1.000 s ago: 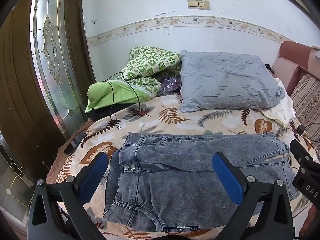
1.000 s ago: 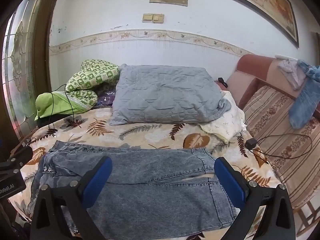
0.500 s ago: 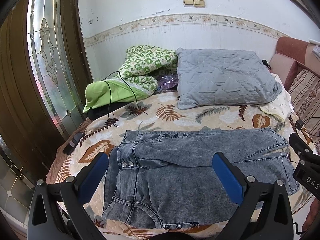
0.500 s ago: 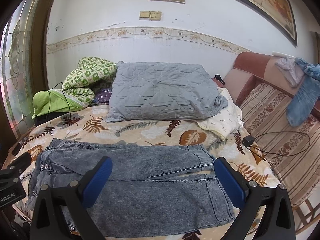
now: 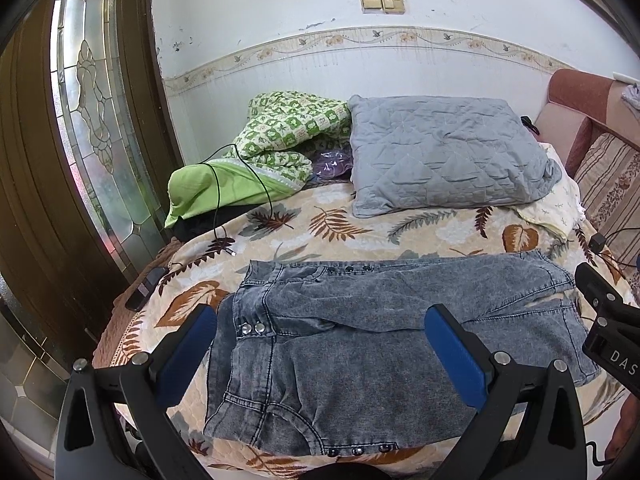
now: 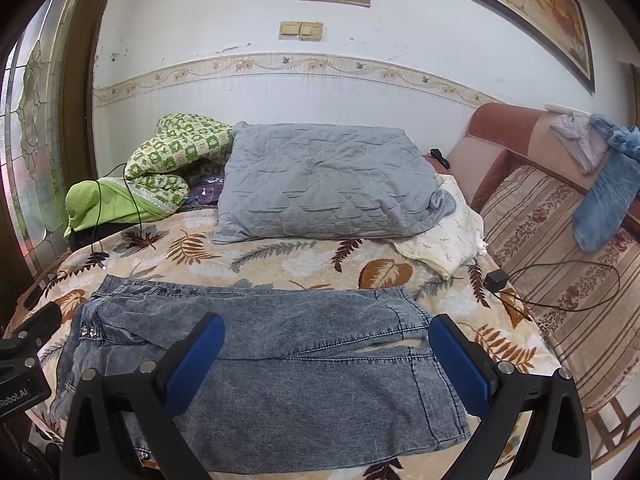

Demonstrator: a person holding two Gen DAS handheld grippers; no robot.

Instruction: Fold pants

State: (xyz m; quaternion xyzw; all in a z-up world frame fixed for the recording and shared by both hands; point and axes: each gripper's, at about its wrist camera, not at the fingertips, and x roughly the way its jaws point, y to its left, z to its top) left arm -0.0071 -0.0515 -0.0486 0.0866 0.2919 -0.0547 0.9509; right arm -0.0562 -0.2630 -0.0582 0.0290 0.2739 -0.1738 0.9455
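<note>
My left gripper (image 5: 320, 344) spread wide and empty, my right gripper (image 6: 326, 346) the same, both above the grey jeans (image 6: 280, 344) lying folded flat on the leaf-print bedspread (image 6: 280, 256), near the front edge.

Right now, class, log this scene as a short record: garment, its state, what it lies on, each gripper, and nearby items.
garment: grey denim pants
state: lying flat, legs overlapped, waist toward the left
surface: leaf-print bedspread
left gripper: open, above the pants, holding nothing
right gripper: open, above the pants, holding nothing
nearby: grey pillow, green quilt
</note>
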